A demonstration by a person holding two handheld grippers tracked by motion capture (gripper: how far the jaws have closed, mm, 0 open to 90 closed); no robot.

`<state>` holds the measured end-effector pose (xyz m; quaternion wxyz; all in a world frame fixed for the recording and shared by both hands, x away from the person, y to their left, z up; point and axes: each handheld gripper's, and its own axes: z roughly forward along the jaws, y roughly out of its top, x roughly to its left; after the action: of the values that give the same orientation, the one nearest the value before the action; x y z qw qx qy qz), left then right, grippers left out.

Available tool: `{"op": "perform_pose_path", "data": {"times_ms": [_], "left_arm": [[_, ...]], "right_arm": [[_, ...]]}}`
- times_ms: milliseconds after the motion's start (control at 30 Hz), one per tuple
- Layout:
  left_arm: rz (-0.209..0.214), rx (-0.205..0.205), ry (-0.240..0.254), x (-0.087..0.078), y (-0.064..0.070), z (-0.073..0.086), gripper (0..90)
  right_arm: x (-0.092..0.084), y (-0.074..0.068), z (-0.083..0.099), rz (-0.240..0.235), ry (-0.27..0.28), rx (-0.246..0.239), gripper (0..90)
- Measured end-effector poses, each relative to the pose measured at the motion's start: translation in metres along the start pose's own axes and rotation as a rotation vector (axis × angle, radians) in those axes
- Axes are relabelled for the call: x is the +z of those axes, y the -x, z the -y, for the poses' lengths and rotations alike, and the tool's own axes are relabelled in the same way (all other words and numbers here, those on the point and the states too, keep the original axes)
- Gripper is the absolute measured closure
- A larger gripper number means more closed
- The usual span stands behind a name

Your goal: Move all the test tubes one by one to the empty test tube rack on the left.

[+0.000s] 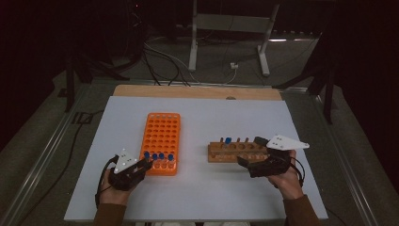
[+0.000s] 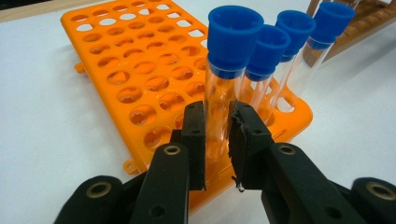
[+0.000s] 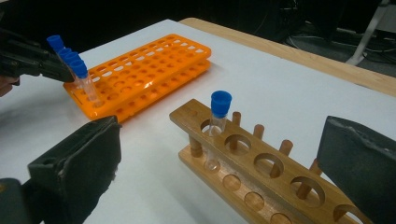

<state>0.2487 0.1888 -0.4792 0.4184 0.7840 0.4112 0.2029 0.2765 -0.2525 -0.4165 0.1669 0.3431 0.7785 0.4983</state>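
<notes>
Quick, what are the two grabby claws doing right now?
Left gripper: closed around a blue-capped tube in the orange rack.
Right gripper: open, holding nothing.

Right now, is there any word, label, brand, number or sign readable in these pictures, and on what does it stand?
None can be read.
Orange rack: no marking shows.
Blue-capped tubes: caps and glass plain.
Wooden rack: bare wood.
Left gripper and right gripper: fingers unmarked.
White table: blank.

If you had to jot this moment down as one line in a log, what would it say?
left gripper: jaws around nearest blue-capped tube in orange rack | right gripper: open by wooden rack, one capped tube in it
</notes>
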Motion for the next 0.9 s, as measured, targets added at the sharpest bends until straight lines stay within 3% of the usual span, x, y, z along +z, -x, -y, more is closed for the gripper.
{"op": "perform_pose_path", "data": {"times_ms": [367,900], "left_arm": [[-0.018,0.04,-0.042,0.0037,0.0037,0.0006,78.3],[-0.022,0.044,-0.064,0.0066,0.0036,0.0023,78.3]], "right_arm": [[0.001,-0.001,0.0004,-0.005,-0.003,-0.002,0.1],[0.0017,-0.0015,0.0006,-0.011,-0.003,-0.004,0.1]]}}
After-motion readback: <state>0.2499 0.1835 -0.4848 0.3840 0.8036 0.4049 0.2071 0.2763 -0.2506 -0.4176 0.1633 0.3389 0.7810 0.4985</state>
